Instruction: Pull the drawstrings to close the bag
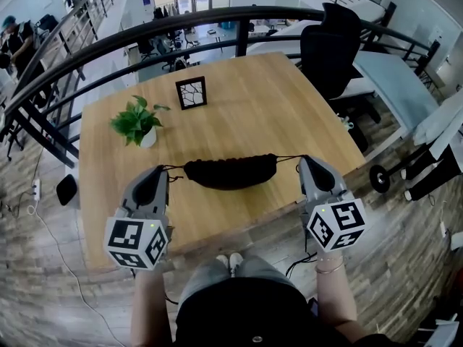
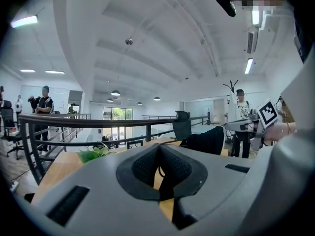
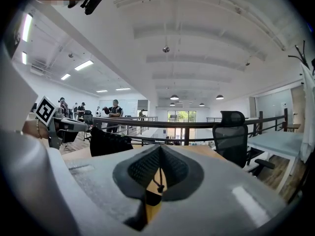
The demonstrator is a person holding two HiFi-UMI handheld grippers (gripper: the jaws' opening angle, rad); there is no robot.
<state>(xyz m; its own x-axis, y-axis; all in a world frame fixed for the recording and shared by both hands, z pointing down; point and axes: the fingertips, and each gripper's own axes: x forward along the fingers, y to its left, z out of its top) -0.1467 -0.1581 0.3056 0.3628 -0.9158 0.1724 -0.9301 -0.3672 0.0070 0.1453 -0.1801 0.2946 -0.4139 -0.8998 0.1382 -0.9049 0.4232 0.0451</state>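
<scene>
While the left gripper (image 1: 162,169) and right gripper (image 1: 303,160) jaws each pinch a drawstring (image 1: 288,157), the black bag (image 1: 230,170) stretches between them.

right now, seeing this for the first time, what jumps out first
A black bag, gathered into a puckered strip, is stretched over the near part of the wooden table, mid-frame in the head view. The left gripper and right gripper flank it, each shut on a drawstring drawn taut sideways. Further back stand a potted plant at the table's left and a small framed picture nearer its middle.
</scene>
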